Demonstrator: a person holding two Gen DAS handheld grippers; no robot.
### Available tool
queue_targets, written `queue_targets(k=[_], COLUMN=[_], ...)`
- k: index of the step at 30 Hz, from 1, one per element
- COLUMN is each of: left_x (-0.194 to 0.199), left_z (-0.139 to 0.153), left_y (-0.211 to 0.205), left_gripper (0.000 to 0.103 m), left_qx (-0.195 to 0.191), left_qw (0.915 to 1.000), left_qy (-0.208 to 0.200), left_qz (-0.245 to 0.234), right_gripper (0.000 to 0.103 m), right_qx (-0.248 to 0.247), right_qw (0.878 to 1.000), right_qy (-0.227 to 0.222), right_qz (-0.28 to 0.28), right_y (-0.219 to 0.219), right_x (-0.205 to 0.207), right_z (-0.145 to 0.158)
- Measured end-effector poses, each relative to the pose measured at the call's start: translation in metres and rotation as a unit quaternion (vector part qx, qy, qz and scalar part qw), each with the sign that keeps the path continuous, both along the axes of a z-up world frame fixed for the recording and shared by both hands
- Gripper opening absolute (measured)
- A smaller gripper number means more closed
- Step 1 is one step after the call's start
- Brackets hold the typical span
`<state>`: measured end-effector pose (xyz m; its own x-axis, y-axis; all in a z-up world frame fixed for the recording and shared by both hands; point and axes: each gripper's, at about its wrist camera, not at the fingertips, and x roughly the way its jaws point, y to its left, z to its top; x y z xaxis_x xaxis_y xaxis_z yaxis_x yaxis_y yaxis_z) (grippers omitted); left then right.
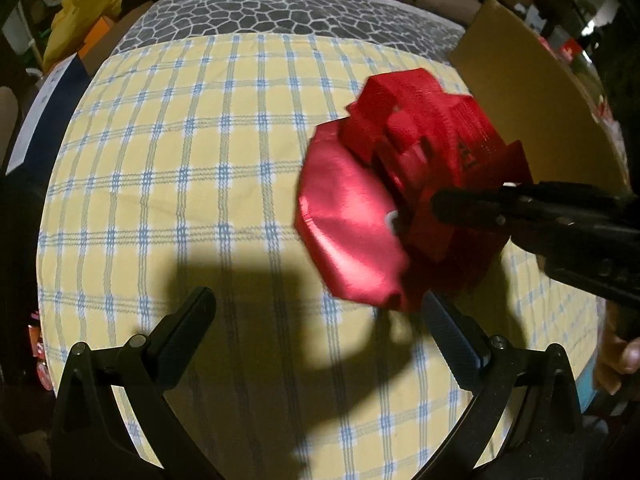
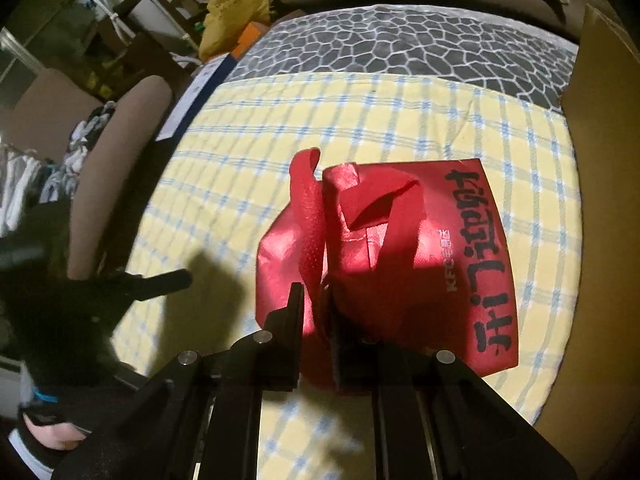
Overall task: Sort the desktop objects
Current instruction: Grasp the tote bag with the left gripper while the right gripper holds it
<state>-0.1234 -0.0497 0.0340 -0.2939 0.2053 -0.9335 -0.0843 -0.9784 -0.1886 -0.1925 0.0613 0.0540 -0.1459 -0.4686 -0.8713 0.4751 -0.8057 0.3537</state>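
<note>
Left wrist view: the left gripper [image 1: 320,324] points down at a yellow checked tablecloth [image 1: 160,160], its two fingers spread wide apart with nothing between them. It appears to wait in reserve. Just beyond its right finger, a shiny red bag [image 1: 352,216] hangs tilted above the cloth, casting a shadow beneath. The right gripper [image 1: 448,204] reaches in from the right edge and holds the bag's upper part. A brown cardboard box [image 1: 532,92] stands behind, at the table's right side, a likely place for sorted items.

Right wrist view: the right gripper [image 2: 314,304] has its fingers pressed together on a red handle strap [image 2: 308,216] of the bag [image 2: 440,260], probably because the strap is the easiest part to pinch. Black lettering runs down the bag's side. The cardboard box [image 2: 600,184] fills the right edge, near the bag. The left gripper [image 2: 160,280] shows at the left, well apart.
</note>
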Motion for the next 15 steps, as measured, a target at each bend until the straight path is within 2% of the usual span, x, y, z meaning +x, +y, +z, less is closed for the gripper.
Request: queue_targets(k=[7, 10, 13, 15], left_x=[0.015, 0.022, 0.022, 0.023], left_z=[0.016, 0.023, 0.028, 0.029], left_y=[0.012, 0.018, 0.026, 0.031], left_gripper=[0.103, 0.103, 0.103, 0.097], left_qx=[-0.001, 0.015, 0.027, 0.034], left_qw=[0.9999, 0.9997, 0.9995, 0.9992], left_qy=[0.009, 0.012, 0.014, 0.012], left_qz=[-0.007, -0.014, -0.012, -0.019], right_gripper=[0.011, 0.011, 0.011, 0.011], right_qx=[-0.032, -0.056, -0.059, -0.062], right_qw=[0.999, 0.998, 0.998, 0.998], right_qy=[-0.007, -0.021, -0.021, -0.023], right_qz=[0.012, 0.006, 0.007, 0.008], right_y=[-0.002, 0.003, 0.005, 0.008], right_x=[0.021, 0.028, 0.034, 0.038], right_z=[0.025, 0.033, 0.039, 0.042])
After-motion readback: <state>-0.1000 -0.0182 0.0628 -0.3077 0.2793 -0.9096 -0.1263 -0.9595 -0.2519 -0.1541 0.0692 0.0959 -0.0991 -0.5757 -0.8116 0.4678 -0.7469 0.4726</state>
